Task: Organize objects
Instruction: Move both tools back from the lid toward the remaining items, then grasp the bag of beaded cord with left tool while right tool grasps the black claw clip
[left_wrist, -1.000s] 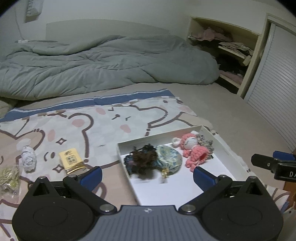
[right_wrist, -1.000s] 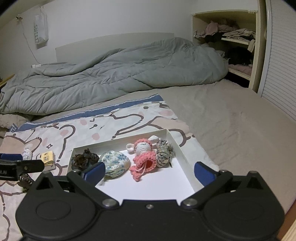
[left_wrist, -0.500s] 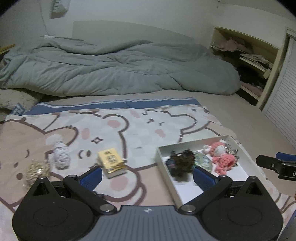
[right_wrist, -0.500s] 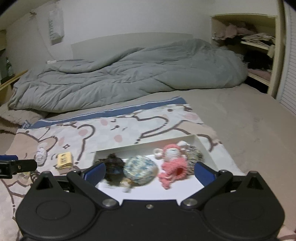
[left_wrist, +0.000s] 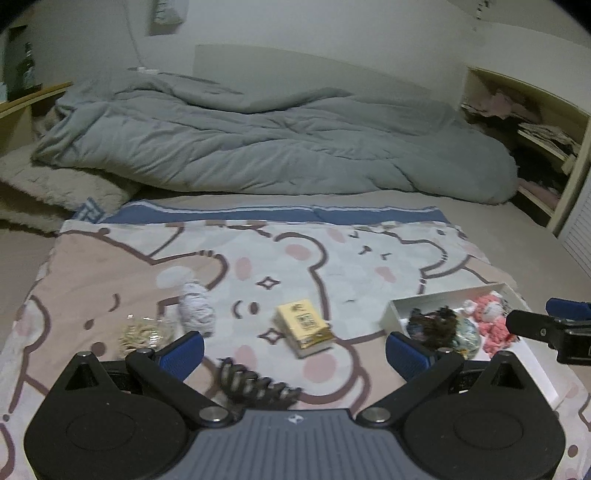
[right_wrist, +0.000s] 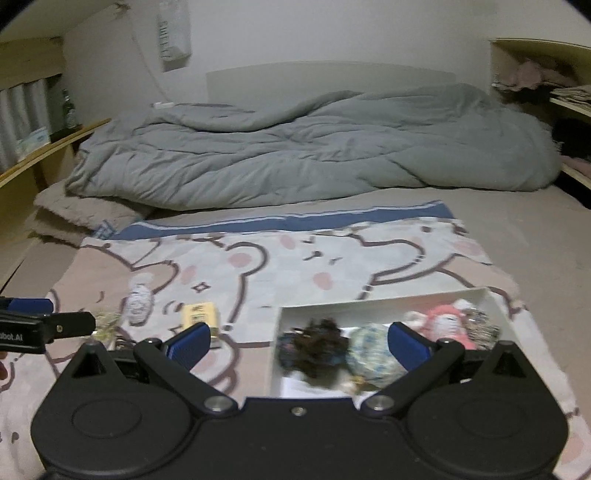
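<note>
Dark coiled item (left_wrist: 258, 382) near left gripper (left_wrist: 294, 349): blurred, unidentifiable. White box (right_wrist: 369, 308): near edge hidden behind right gripper (right_wrist: 298, 345).

- The left tool (right_wrist: 48, 326), seen at the left edge of the right wrist view, carries white lettering on its black body; only the end shows, reading "bot.AI", the start cut off by the frame.
- The small yellow box (left_wrist: 304, 326) on the cartoon bear blanket (left_wrist: 295, 258) has a dark printed block on its top face that looks like a QR-type square with a line of characters above it; too blurred to read.
- The white bag (right_wrist: 173, 37) hanging on the wall has a column of dark letters down its front, too blurred to make out.
- Nothing else legible.
</note>
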